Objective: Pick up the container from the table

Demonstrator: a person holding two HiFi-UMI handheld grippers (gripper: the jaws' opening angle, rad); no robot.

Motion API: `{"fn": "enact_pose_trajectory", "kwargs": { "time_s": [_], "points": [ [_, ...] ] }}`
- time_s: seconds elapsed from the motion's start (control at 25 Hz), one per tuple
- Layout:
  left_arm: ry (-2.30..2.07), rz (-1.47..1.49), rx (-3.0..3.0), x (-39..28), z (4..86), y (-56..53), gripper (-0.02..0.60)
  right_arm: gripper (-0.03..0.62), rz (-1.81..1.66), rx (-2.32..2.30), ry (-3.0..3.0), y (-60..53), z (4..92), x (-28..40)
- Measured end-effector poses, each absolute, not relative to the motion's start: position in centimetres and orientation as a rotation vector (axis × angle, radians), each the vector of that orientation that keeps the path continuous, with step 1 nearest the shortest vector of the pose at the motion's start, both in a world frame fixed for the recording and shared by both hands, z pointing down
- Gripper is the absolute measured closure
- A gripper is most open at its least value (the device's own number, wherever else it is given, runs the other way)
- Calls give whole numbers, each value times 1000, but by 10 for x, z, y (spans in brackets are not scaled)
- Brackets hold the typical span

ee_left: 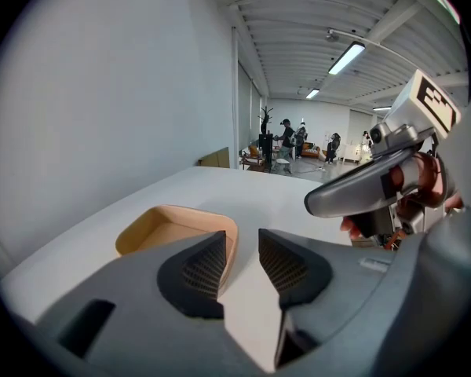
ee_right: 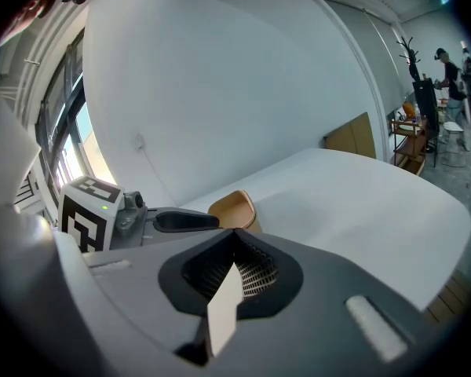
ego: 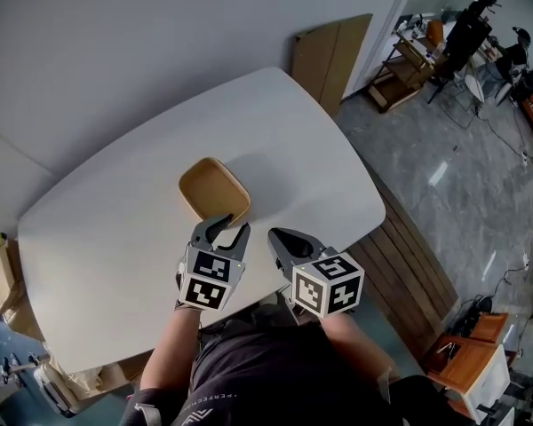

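A shallow tan container with rounded corners lies on the white table. My left gripper sits at its near edge with the jaws apart. In the left gripper view the container is just ahead. Its near right corner reaches behind the left pad, and the left gripper has only table showing in the gap. Neither pad presses on it. My right gripper hovers to the right of the container, shut and empty. From the right gripper the container is seen ahead past the left gripper.
The table's near edge runs under both grippers. A brown board leans on the far wall. Wooden slats lie on the floor right of the table, and cardboard boxes at the left. People stand far across the room.
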State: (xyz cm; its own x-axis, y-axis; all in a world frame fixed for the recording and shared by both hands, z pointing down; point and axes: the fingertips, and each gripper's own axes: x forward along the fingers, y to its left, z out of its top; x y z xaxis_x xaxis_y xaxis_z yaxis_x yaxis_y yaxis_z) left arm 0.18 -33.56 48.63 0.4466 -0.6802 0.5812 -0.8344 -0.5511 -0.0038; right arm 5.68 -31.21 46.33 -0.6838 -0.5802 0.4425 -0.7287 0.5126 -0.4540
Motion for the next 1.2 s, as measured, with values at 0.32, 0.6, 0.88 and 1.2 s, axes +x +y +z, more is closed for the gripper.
{"fn": "enact_pose_trajectory", "kwargs": {
  "time_s": [0.32, 0.6, 0.88, 1.2],
  "points": [
    [-1271, 974, 2385, -2, 511, -353, 408, 597, 961, 1086, -2507, -329, 473, 61],
    [-1177, 1094, 2406, 9, 522, -359, 411, 597, 961, 1057, -2504, -337, 476, 61],
    [-1045, 1211, 2411, 11, 527, -356, 491, 597, 985, 1052, -2506, -343, 477, 58],
    [-997, 1260, 2416, 9, 530, -356, 549, 597, 990, 1041, -2506, -344, 480, 54]
  ]
}}
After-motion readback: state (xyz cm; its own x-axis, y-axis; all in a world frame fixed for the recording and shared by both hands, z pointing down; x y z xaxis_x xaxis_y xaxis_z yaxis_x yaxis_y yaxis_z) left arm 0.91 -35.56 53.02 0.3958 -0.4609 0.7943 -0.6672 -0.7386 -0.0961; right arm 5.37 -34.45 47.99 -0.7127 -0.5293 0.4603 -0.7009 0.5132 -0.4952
